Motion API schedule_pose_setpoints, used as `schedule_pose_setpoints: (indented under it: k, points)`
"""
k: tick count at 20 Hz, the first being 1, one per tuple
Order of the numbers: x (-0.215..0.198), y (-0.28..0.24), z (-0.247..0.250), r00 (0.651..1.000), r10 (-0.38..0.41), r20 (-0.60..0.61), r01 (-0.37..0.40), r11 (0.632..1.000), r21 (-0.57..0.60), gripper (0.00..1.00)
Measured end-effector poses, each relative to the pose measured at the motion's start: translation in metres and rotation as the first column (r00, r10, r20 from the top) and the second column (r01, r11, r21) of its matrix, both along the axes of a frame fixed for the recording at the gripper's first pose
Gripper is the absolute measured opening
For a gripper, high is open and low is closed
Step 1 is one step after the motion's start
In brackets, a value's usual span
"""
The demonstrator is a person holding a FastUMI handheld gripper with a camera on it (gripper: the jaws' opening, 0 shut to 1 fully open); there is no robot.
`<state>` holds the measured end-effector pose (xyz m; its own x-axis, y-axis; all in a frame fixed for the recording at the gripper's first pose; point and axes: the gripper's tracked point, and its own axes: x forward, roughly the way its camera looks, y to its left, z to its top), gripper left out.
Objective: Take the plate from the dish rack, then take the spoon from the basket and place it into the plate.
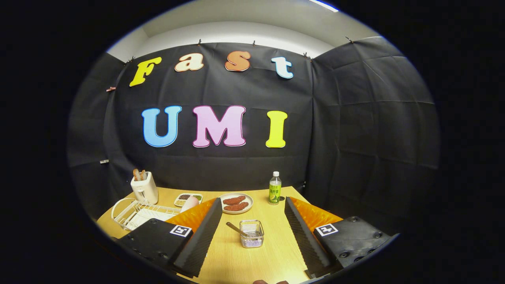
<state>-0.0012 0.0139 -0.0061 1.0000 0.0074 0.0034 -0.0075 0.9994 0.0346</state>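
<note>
The gripper (pixel 252 232) hung above the table (pixel 272 256), fingers spread wide and holding nothing. The spoon (pixel 236 228) lay in the basket (pixel 251 233), which sat between the fingers. The rack (pixel 136 213) stood well off to the left, but whether a plate was in it I could not tell. Judging by this, neither step looked done; the whole task seemed left.

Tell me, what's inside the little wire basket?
A spoon leans in the basket, its handle poking out over the rim. Its bowl end is hidden by the mesh. The open tool has the basket between its fingers.
</note>
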Motion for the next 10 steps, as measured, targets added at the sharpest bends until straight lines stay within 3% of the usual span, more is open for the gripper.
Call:
schedule_pose_setpoints:
  k: [6, 10]
  points:
    - [0.010, 0.014, 0.004, 1.000, 0.022, -0.012, -0.022, 0.999, -0.031, 0.98]
    - [0.031, 0.041, 0.009, 0.996, 0.073, -0.040, -0.075, 0.996, -0.043, 0.98]
